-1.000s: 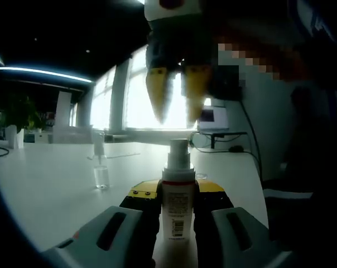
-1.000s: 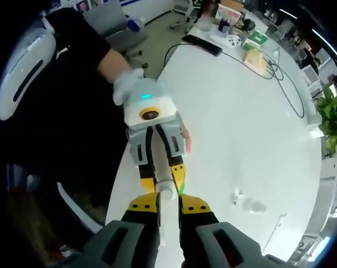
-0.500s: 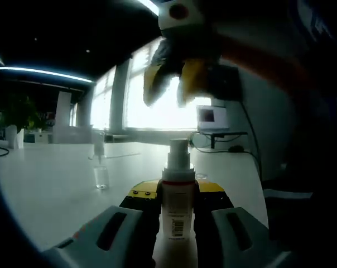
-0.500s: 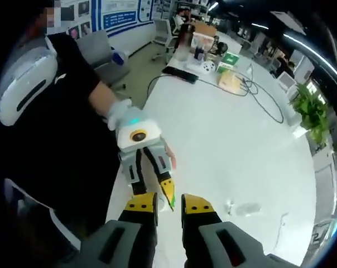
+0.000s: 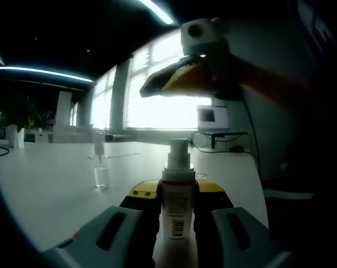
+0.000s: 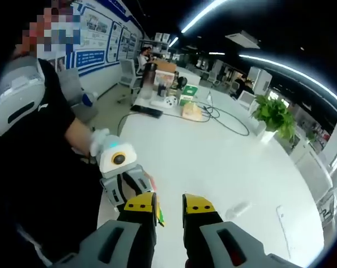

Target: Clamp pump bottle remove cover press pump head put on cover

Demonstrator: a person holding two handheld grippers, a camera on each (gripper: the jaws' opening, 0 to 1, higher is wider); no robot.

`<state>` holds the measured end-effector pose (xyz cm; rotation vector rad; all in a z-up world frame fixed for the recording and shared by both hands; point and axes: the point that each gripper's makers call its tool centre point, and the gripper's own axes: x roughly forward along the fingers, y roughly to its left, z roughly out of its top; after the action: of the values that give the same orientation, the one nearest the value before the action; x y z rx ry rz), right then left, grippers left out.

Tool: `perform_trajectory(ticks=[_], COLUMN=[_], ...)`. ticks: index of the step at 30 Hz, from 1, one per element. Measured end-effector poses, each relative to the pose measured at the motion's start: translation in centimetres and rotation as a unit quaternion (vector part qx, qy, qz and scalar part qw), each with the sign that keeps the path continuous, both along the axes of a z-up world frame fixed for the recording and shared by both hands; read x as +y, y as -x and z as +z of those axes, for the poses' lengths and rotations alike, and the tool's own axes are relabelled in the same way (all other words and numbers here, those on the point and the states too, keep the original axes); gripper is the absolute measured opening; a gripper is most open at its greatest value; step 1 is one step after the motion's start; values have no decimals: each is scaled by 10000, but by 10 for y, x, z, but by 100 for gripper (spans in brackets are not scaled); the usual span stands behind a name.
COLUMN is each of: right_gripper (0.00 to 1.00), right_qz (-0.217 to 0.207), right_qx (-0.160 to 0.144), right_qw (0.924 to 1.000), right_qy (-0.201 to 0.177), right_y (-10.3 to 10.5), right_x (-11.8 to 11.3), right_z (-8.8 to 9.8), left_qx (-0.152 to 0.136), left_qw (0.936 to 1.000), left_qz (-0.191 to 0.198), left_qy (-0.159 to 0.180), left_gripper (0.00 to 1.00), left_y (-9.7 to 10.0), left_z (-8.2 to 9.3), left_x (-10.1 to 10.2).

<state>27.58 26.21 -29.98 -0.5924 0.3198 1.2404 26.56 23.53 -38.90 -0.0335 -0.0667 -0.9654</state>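
Currently the left hand-held gripper [image 5: 177,215] clamps the pump bottle [image 5: 177,192] upright; right hand-held gripper [image 6: 168,204], jaws apart and empty, should fetch the cover [image 5: 101,162] beyond the bottle.

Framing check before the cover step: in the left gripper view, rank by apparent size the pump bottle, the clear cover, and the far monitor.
1. pump bottle, nearest the camera
2. clear cover
3. monitor, similar to the cover; distance makes their order unsure
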Motion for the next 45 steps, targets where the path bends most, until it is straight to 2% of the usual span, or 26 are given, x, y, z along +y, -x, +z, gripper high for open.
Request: perform_trajectory(ticks=[4, 7, 10, 12, 18, 21, 24, 27, 29, 30, 32, 34, 36, 38, 41, 42, 45], right_gripper=[15, 15, 18, 18, 18, 18, 18, 18, 18, 18, 16, 16, 17, 17, 17, 17, 17], right_qz=[-319, -705, -745, -905, -1315, -1635, -1848, -1998, -2197, -2262, -2472, -2531, -2587, -2757, -2940, -2987, -3001], right_qx=[-84, -252, -357, -326, -489, -669, -811, -825, -890, -967, -1635, -1804, -1672, -1504, -1338, -1197, -1374], right_qw=[9988, 9949, 9933, 9901, 9799, 9683, 9607, 9545, 9455, 9446, 9327, 9288, 9265, 9173, 9087, 9051, 8993], right_qy=[-366, -677, -810, -1021, -1418, -1768, -1903, -2054, -2234, -2174, -2055, -2020, -2160, -2449, -2643, -2779, -2868], right_y=[-2, -10, -9, -12, -17, -23, -27, -29, -32, -32, -33, -28, -24, -26, -29, -28, -22], right_x=[-3, -7, -8, -10, -16, -20, -23, -26, -32, -34, -42, -41, -41, -46, -56, -58, -62], right_z=[-1, 4, 9, 15, 23, 32, 36, 39, 44, 43, 48, 45, 40, 38, 33, 33, 39], left_qx=[1, 4, 12, 13, 16, 16, 18, 18, 17, 16, 18, 18, 20, 24, 28, 28, 27], left_qw=[10000, 10000, 10000, 10000, 10000, 10000, 10000, 10000, 10000, 10000, 10000, 10000, 10000, 10000, 10000, 10000, 10000], left_qz=[4, 2, 2, 5, 6, 7, 5, 7, 8, 10, 10, 9, 9, 10, 12, 13, 16], left_qy=[-1, 2, 5, 4, 1, -1, -1, -3, -4, -6, -5, -5, -7, -6, -5, -5, -5], left_gripper=[13, 13, 13, 13, 13, 13, 13, 13, 13, 13, 13, 13, 13, 13, 13, 13, 13], left_y=[0, 0, 0, -1, 0, 0, 0, 0, 0, 0, 0, 0, -1, 0, 0, 0, -1], left_z=[0, 0, 0, 0, 0, 0, 0, 0, 0, 0, 0, 0, 0, 0, 0, 0, 0], left_x=[0, 0, 0, 0, 0, 0, 0, 0, 0, 0, 0, 0, 0, 0, 0, 0, 0])
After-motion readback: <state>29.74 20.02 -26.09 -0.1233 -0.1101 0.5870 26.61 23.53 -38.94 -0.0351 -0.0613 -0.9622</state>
